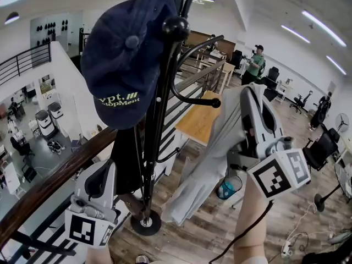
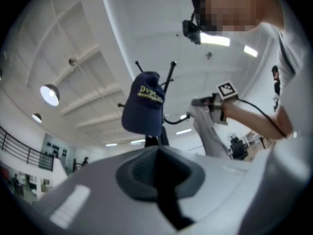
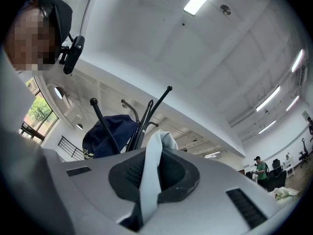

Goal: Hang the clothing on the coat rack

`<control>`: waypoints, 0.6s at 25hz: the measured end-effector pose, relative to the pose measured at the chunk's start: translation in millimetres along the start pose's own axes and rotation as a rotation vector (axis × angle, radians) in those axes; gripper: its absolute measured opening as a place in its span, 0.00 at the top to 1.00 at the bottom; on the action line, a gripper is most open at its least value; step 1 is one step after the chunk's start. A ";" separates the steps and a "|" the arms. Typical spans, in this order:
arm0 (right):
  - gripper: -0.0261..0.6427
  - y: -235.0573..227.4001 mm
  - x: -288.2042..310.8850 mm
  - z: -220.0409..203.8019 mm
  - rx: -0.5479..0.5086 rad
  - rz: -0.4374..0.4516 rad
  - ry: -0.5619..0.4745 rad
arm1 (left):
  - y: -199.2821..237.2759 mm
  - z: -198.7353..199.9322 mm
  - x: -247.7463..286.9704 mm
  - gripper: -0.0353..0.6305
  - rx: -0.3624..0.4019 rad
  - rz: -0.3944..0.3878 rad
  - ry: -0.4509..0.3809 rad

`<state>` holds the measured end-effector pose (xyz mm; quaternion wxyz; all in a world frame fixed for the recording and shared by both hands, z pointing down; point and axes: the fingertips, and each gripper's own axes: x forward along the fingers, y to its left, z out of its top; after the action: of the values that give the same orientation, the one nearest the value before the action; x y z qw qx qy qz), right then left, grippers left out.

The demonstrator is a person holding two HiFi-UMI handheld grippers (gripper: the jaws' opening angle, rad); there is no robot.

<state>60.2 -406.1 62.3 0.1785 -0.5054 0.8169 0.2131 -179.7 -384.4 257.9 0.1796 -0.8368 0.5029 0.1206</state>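
A black coat rack (image 1: 160, 109) stands in front of me, with a navy cap (image 1: 124, 54) hung on one of its top arms. My right gripper (image 1: 250, 92) is shut on a light grey garment (image 1: 209, 158), held up just right of a curved hook (image 1: 215, 102); the cloth hangs toward the floor. In the right gripper view the grey cloth (image 3: 154, 170) runs between the pads, with the cap (image 3: 107, 133) behind. My left gripper (image 1: 104, 172) is low beside the pole, shut and holding nothing. The left gripper view looks up at the cap (image 2: 144, 109) and the grey garment (image 2: 208, 131).
Something dark (image 1: 127, 158) hangs along the pole below the cap. The rack's round base (image 1: 146, 221) rests on wood flooring beside a wooden-topped railing (image 1: 55, 175) over a lower floor. A wooden table (image 1: 201, 120), office chairs and a person in green (image 1: 254, 62) are beyond.
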 end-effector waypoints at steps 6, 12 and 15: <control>0.94 14.8 11.3 -4.4 -0.049 0.028 0.023 | 3.2 -1.4 3.3 0.94 -0.012 -0.010 -0.005; 0.94 24.2 15.9 -21.6 -0.044 0.052 0.067 | 6.6 -3.6 3.4 0.94 -0.017 -0.006 -0.006; 0.94 28.7 16.9 -29.9 -0.046 0.064 0.090 | 6.9 -4.6 3.2 0.94 -0.020 -0.005 -0.005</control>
<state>24.8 -423.1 83.9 0.1228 -0.4921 0.8347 0.2145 -184.2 -391.9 259.6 0.1729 -0.8394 0.4993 0.1271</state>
